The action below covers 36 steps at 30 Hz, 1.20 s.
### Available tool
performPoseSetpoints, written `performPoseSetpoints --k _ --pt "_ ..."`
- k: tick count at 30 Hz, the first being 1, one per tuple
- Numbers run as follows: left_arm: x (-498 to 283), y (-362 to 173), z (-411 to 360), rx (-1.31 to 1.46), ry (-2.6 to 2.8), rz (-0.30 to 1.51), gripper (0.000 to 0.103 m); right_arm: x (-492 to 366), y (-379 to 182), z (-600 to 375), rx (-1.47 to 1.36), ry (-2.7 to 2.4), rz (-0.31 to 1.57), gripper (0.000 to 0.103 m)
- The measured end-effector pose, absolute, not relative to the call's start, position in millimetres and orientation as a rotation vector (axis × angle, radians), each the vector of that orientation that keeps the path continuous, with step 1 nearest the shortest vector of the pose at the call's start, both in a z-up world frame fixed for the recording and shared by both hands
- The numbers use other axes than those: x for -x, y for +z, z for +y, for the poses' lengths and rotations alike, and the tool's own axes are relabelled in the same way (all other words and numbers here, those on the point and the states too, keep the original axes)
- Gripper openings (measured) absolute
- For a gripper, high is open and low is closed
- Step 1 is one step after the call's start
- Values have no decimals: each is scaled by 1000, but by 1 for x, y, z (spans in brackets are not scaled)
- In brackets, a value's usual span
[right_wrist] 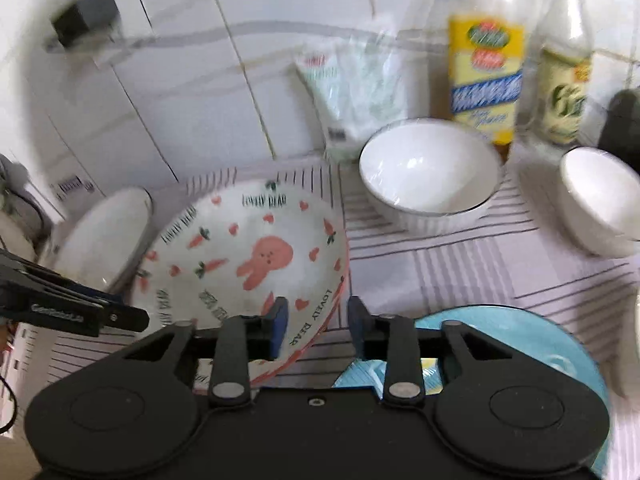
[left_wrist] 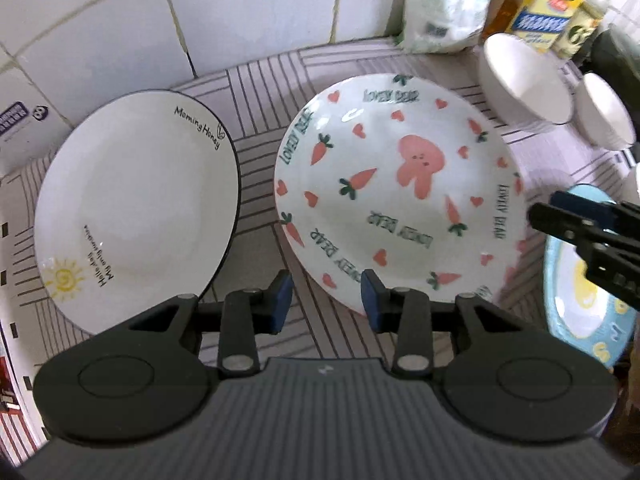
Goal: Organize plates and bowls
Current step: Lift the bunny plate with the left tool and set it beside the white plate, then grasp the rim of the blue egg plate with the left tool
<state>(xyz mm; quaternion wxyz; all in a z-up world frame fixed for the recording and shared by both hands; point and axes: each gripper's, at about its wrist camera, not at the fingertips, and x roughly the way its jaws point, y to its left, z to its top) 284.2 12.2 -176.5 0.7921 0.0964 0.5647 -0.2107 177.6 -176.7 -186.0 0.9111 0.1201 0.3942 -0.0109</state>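
With both sets of jaws parted and empty, the left gripper [left_wrist: 325, 300] is positioned at the 6 o'clock rim of the rabbit plate [left_wrist: 396, 184], and the right gripper [right_wrist: 318, 326] between it and the blue plate [right_wrist: 520, 336], apparently for stacking.

Ahead of the left claw [left_wrist: 326, 300] we see a white plate [left_wrist: 136, 208] with a black rim and yellow sun, beside a white plate [left_wrist: 396, 188] printed with pink rabbit, hearts and orange carrots. Right of it sit a light-blue plate [left_wrist: 576, 300] and 2 white bowls [left_wrist: 524, 76].
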Motion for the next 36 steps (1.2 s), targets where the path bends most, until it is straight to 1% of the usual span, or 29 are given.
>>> performPoseSetpoints --k 5,6,8,10,12,14,19,22,28,30,33,35,36 --pt "-258 -137 8 -213 -498 1118 48 -128 -151 -184 -226 -50 749 42" --pt "-253 -130 6 -216 -508 1101 49 -120 -146 -187 -220 -53 743 43" --pt "-241 -114 -2 -221 -537 1061 53 -99 -137 -192 -202 -59 722 49" --pt "-229 -103 -13 -232 -572 1024 55 -80 -129 -199 -187 -53 681 51" --pt "-218 -99 -27 -240 -605 1001 58 -64 -124 -210 -210 -33 645 57" --pt "-207 -97 -41 -240 -641 995 63 -49 -122 -221 -225 -34 632 57" --pt "-184 -106 -78 -236 -701 1022 67 -23 -137 -244 -232 -70 661 58" --pt "-178 -122 -96 -232 -692 1052 67 -10 -151 -261 -249 -67 675 65" --pt "-174 -165 -118 -213 -625 1123 67 -12 -190 -292 -313 -47 770 65" --pt "-171 -177 -122 -211 -626 1171 68 -20 -205 -300 -321 -53 800 65" --pt "-166 -192 -127 -215 -595 1192 68 -28 -221 -311 -346 -42 823 57" --pt "-168 -203 -129 -202 -548 1216 68 -33 -229 -318 -373 -28 836 49" --pt "-169 -208 -129 -192 -522 1233 67 -36 -232 -321 -384 -22 840 47"
